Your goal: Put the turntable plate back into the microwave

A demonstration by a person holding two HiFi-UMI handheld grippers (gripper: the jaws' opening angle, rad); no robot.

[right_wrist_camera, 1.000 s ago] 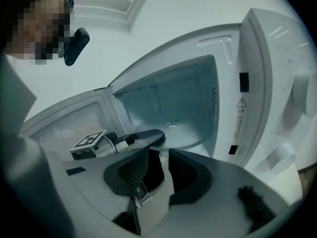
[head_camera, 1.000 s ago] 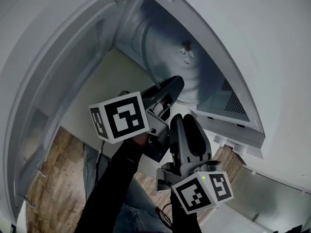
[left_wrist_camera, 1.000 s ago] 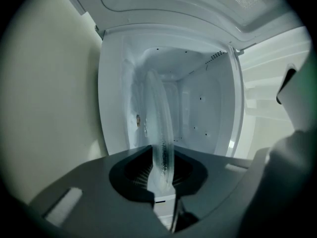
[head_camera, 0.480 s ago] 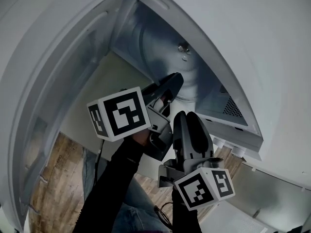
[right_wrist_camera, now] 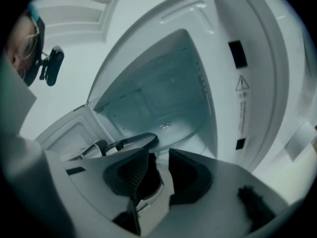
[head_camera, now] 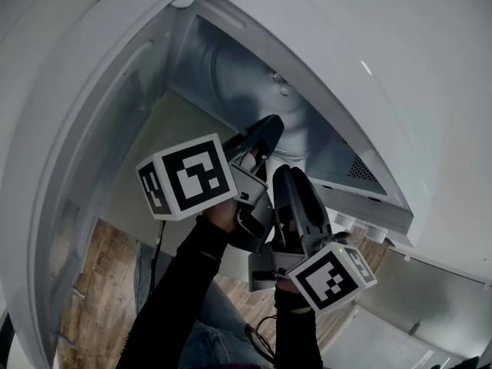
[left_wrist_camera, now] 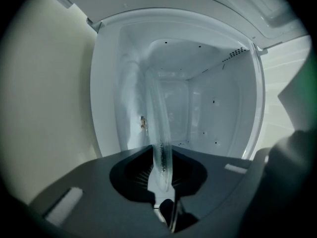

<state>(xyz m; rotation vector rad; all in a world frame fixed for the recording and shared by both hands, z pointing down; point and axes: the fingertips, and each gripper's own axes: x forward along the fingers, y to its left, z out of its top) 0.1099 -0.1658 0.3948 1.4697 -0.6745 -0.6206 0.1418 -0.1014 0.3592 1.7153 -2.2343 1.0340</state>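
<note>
Pinching turntable plate [left_wrist_camera: 159, 128] rim, microwave [left_wrist_camera: 218, 108] open

Head view: from above and behind both tools, facing steeply down past the left gripper [head_camera: 265, 133] and right gripper [head_camera: 296, 187] toward the open microwave [head_camera: 231, 75], close in. Left gripper view: mounted behind that tool's jaws, aimed straight along them into the cavity [left_wrist_camera: 208, 103], very near its opening. Right gripper view: mounted likewise, rolled, cavity just ahead of its jaws, left gripper's tip ahead-left. Shared by all three: the cavity interior.
</note>
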